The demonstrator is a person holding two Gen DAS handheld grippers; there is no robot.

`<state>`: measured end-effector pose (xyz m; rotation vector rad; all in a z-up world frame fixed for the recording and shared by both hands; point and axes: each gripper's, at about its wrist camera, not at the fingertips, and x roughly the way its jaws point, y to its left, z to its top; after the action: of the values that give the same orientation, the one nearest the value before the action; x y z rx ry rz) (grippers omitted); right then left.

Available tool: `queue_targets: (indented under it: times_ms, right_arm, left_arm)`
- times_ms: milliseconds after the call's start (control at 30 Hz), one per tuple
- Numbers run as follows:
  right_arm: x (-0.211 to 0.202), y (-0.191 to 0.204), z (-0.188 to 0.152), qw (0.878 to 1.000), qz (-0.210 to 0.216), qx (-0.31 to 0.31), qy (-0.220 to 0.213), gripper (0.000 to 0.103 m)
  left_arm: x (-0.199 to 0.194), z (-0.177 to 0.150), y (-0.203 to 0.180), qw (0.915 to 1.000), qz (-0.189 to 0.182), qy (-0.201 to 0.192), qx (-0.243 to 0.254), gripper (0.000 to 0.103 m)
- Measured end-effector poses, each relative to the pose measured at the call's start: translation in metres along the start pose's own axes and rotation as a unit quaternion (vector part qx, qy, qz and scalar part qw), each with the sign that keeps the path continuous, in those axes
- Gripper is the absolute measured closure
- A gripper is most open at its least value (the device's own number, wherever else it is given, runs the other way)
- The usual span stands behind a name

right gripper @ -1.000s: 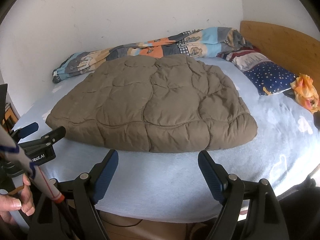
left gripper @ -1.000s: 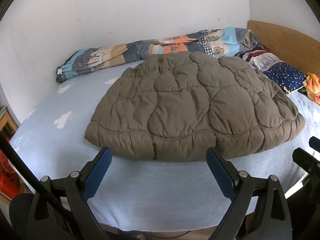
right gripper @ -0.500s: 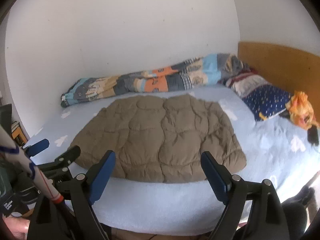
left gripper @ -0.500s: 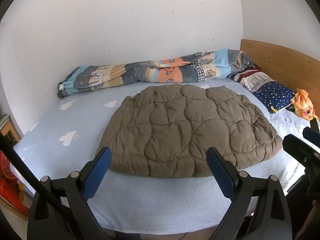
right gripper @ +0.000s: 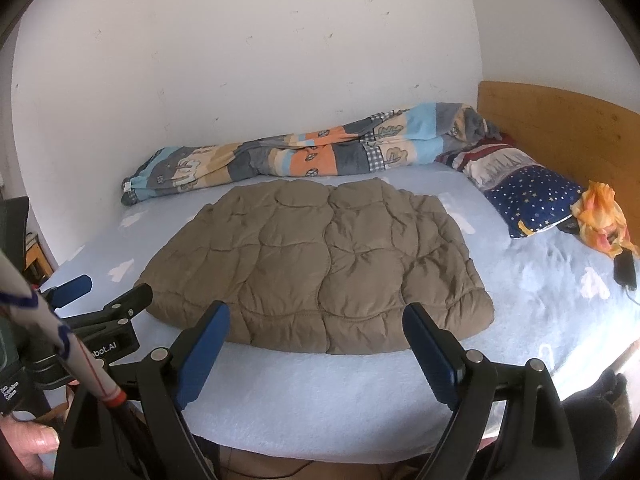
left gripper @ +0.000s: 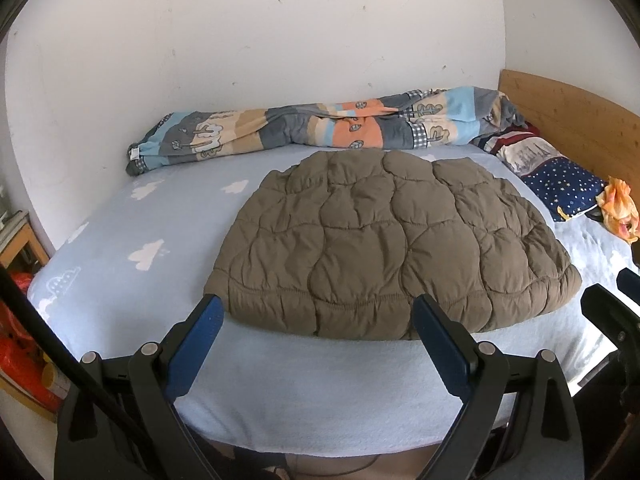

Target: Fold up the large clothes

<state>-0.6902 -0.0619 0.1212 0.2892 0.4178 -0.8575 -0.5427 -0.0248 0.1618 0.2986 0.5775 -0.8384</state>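
Note:
A brown quilted jacket (left gripper: 380, 240) (right gripper: 320, 264) lies folded flat in the middle of the light blue bed (left gripper: 120, 248) (right gripper: 532, 280). My left gripper (left gripper: 318, 320) hovers in front of the jacket's near edge, open, with nothing between its blue pads. My right gripper (right gripper: 316, 328) is likewise open and empty, held back from the same near edge. The left gripper (right gripper: 96, 296) also shows at the left of the right wrist view, and part of the right gripper's fingers (left gripper: 612, 304) at the right edge of the left wrist view.
A rolled patchwork blanket (left gripper: 320, 128) (right gripper: 304, 156) lies along the white wall behind the jacket. Pillows (left gripper: 560, 176) (right gripper: 520, 188) and an orange cloth (right gripper: 604, 216) sit by the wooden headboard (right gripper: 560, 128). A small dark device (right gripper: 626, 272) lies at the bed's right. Shelving with red items (left gripper: 16, 320) stands left.
Both grippers have risen and drawn back from the jacket, so it looks smaller and more wall shows. The jacket itself has not moved.

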Motion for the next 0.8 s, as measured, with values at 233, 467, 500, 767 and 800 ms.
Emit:
queue_targets:
  times_ms: [233,467,500,767,800]
  right_arm:
    - [0.005,-0.003,-0.001,1.0,-0.003,0.004,0.009,0.012]
    - [0.012,-0.006,-0.002,1.0,-0.006,0.006,0.018,0.012]
    - [0.013,-0.006,-0.003,1.0,-0.006,0.007,0.019,0.012]
    - [0.019,-0.009,-0.006,1.0,-0.009,0.01,0.028,0.012]
    - [0.02,-0.01,-0.006,0.999,-0.009,0.011,0.028,0.012]
  left_arm:
    - [0.005,0.0,0.006,0.9998,-0.014,0.01,-0.006,0.007]
    - [0.011,0.002,0.009,0.9997,-0.007,0.022,-0.003,0.007]
    - [0.012,0.003,0.009,0.9997,-0.004,0.024,-0.001,0.007]
    - [0.016,0.007,0.011,0.9994,0.005,0.033,0.004,0.007]
    - [0.017,0.008,0.012,0.9991,0.016,0.037,0.006,0.007]
